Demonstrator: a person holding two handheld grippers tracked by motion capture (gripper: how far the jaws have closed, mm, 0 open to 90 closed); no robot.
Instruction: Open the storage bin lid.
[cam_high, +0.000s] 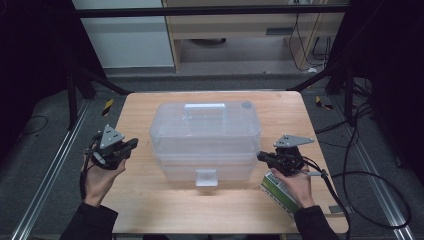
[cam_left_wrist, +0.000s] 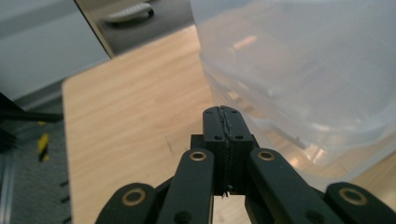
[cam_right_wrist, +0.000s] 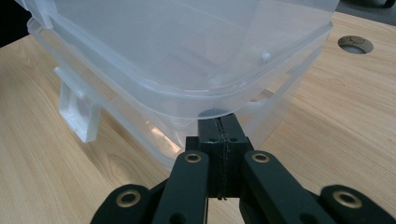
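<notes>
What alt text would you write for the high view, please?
A clear plastic box with a closed lid stands on a wooden table. A person's hands hold a shut left tool and right tool beside it.

The left gripper (cam_high: 134, 144) and the right gripper (cam_high: 261, 156) both have closed jaws, pointing inward toward each other.

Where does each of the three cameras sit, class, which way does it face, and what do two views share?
High view: above the person's side, looking forward and down on the wooden table; forearms, hands, left gripper and right gripper show.
Left gripper view: rides the left gripper, looking along its shut jaws at the clear plastic box.
Right gripper view: rides the right gripper, its shut jaws at the box's lower rim.
Shared: both gripper views show the box and the tabletop.
</notes>
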